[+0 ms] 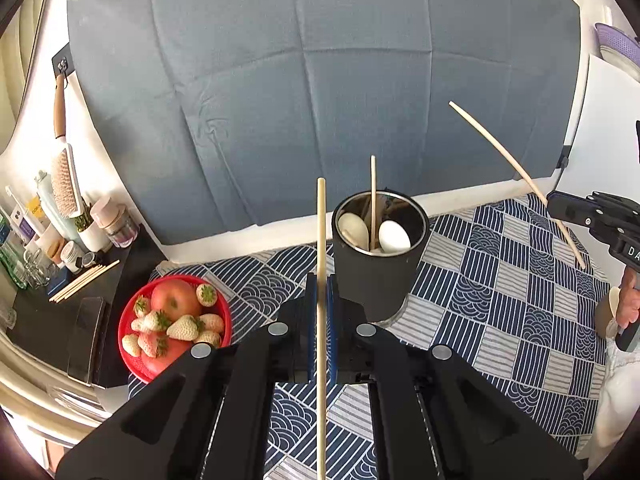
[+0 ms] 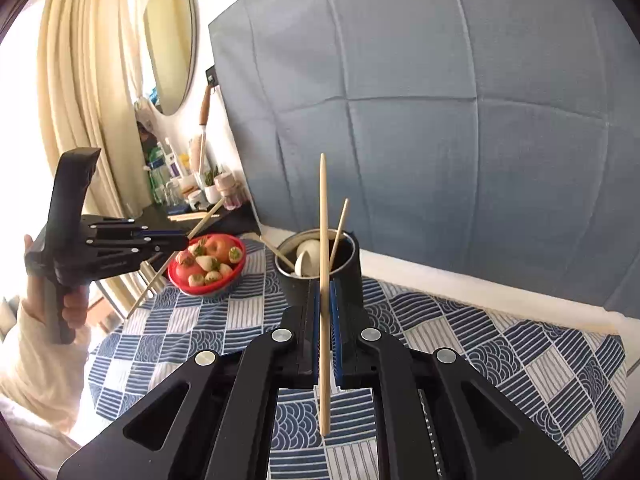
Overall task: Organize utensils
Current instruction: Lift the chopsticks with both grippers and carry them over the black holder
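Note:
A black utensil cup (image 1: 378, 272) with a steel lining stands on the patterned cloth; it holds two white spoons (image 1: 394, 236) and one chopstick (image 1: 373, 200). My left gripper (image 1: 321, 284) is shut on a wooden chopstick (image 1: 321, 240), held upright just left of the cup. My right gripper (image 2: 325, 292) is shut on another chopstick (image 2: 324, 240), upright in front of the cup (image 2: 320, 276). The right gripper (image 1: 560, 206) also shows in the left wrist view with its chopstick (image 1: 516, 168) slanting. The left gripper (image 2: 184, 240) shows in the right wrist view.
A red bowl (image 1: 132, 364) of strawberries and apples sits left of the cup, also seen in the right wrist view (image 2: 182, 280). A black side table (image 1: 36, 320) holds bottles, jars and several loose chopsticks (image 1: 84, 280). A blue padded headboard (image 1: 320, 80) rises behind the blue patterned cloth (image 1: 500, 300).

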{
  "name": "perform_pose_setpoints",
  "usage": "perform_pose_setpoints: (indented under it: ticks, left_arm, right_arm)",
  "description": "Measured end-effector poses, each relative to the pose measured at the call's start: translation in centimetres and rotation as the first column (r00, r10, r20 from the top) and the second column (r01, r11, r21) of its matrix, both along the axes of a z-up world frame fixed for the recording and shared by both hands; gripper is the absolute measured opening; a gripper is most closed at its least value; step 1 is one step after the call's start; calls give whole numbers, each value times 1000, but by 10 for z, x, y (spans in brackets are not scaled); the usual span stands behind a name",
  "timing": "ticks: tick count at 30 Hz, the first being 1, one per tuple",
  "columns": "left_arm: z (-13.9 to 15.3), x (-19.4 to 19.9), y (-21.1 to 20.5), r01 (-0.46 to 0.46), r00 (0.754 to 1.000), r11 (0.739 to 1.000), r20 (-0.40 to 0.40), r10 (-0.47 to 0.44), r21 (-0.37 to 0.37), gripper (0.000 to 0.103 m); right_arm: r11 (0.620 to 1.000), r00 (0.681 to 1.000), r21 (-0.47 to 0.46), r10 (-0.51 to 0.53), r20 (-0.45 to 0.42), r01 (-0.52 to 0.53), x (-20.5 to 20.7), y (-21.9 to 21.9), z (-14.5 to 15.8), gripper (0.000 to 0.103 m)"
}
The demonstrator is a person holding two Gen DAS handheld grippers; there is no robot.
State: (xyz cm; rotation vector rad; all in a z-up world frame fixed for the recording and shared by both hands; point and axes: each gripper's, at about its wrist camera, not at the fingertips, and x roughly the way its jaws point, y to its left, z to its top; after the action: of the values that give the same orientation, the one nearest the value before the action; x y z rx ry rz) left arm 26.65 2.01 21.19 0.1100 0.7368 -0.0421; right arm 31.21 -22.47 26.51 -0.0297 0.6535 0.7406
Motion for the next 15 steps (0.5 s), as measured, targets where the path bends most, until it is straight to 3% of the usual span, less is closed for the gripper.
perform_pose_setpoints:
  ticks: [8,15]
  left_arm:
    - [21,24,0,32,994,998,102,-27,-45,5]
    - [22,43,4,51,985,987,172,-25,-150,5]
  right_arm:
    - [995,999,98,-18,41,14,19,-3,7,5]
    - [987,998,161,-26,55,17,37,-1,1,5]
